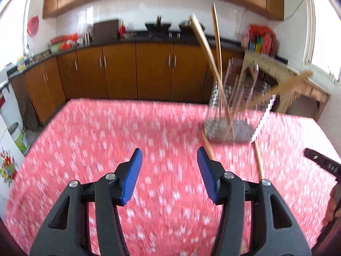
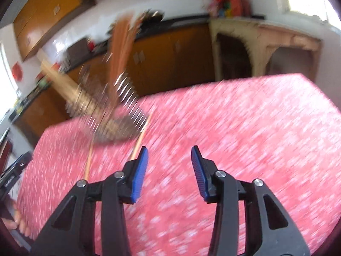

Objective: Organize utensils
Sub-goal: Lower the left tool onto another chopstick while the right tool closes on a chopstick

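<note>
A wire utensil holder [image 1: 236,111] [image 2: 110,111] stands on the red flowered tablecloth [image 1: 106,138] [image 2: 234,128], with a wooden spatula [image 1: 200,36] and other wooden utensils leaning out of it. Two loose chopsticks [image 1: 259,162] [image 2: 88,164] lie on the cloth just in front of the holder. My left gripper [image 1: 169,155] hovers open over bare cloth, left of the chopsticks, and nothing is between its blue pads. My right gripper [image 2: 169,149] is also open and empty, with one chopstick [image 2: 141,136] ending beside its left fingertip. Both views are motion-blurred.
Brown cabinets [image 1: 119,70] and a dark countertop [image 1: 149,37] with cookware run behind the table. A pale wooden stand [image 2: 266,42] sits at the back right. A bucket [image 1: 19,138] is on the floor at the left. A hand [image 2: 17,219] holds the left gripper.
</note>
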A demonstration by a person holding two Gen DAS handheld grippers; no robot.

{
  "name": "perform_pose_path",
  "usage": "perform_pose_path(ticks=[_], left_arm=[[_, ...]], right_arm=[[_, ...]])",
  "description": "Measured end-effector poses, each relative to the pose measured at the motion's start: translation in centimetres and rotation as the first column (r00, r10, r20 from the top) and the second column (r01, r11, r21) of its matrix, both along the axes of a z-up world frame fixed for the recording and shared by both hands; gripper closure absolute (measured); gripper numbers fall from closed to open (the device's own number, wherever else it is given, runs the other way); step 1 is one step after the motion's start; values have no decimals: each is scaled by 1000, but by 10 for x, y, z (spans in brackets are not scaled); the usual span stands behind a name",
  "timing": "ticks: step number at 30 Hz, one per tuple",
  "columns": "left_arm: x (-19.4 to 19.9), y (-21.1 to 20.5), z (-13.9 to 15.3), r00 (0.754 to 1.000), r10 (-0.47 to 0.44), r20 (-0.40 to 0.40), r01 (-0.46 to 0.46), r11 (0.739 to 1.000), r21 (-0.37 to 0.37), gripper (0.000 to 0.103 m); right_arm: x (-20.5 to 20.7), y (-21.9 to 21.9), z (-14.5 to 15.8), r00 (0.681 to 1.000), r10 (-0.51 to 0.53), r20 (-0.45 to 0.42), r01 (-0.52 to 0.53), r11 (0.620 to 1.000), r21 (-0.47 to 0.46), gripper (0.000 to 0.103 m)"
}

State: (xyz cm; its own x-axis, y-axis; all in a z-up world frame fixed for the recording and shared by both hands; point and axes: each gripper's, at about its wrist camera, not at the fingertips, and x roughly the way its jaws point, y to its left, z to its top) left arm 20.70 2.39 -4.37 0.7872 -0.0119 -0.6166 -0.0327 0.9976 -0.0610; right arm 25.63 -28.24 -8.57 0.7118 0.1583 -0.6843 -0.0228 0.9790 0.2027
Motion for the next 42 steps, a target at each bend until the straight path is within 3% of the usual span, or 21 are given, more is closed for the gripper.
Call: perform_pose_path(ticks=[6, 11, 13, 14, 15, 21, 23, 27, 28, 32, 38, 42], left_arm=[[-11, 1, -21, 999, 0, -45, 0, 1000, 13, 44], [-15, -1, -29, 998, -11, -63, 12, 1000, 19, 44], [-15, -4, -32, 997, -24, -74, 25, 1000, 13, 43], [-15, -6, -33, 996, -32, -79, 33, 999, 9, 43], [-14, -10, -34, 996, -41, -85, 41, 999, 6, 42], [-7, -37, -45, 983, -122, -138, 115, 992, -58, 42], [-5, -48, -49, 979, -140, -148, 134, 990, -55, 42], [0, -72, -57, 969, -174, -177, 173, 985, -19, 42], [2, -78, -60, 967, -172, -187, 176, 984, 0, 46], [9, -83, -71, 964, -154, -217, 167, 985, 44, 91], [38, -41, -72, 975, -50, -217, 79, 989, 127, 96], [62, -4, -69, 975, -34, -221, 54, 995, 86, 96]], right_arm=[[7, 61, -30, 992, 101, -77, -105, 993, -51, 61], [18, 77, -47, 989, 88, -120, -103, 988, -116, 61], [16, 79, -48, 992, 79, -102, -95, 983, -160, 69], [16, 76, -49, 993, 68, -97, -85, 981, -177, 85], [16, 70, -50, 994, 50, -94, -66, 982, -176, 94], [26, 3, -50, 988, -114, -104, 99, 986, -134, 96], [30, -23, -49, 979, -171, -110, 159, 981, -111, 96], [30, -46, -50, 975, -188, -114, 180, 981, -76, 96], [29, -46, -50, 977, -179, -113, 171, 982, -76, 96], [24, -42, -51, 985, -141, -102, 130, 986, -104, 96], [30, -33, -50, 991, -95, -93, 82, 987, -136, 96], [36, -33, -49, 991, -105, -89, 91, 985, -147, 96]])
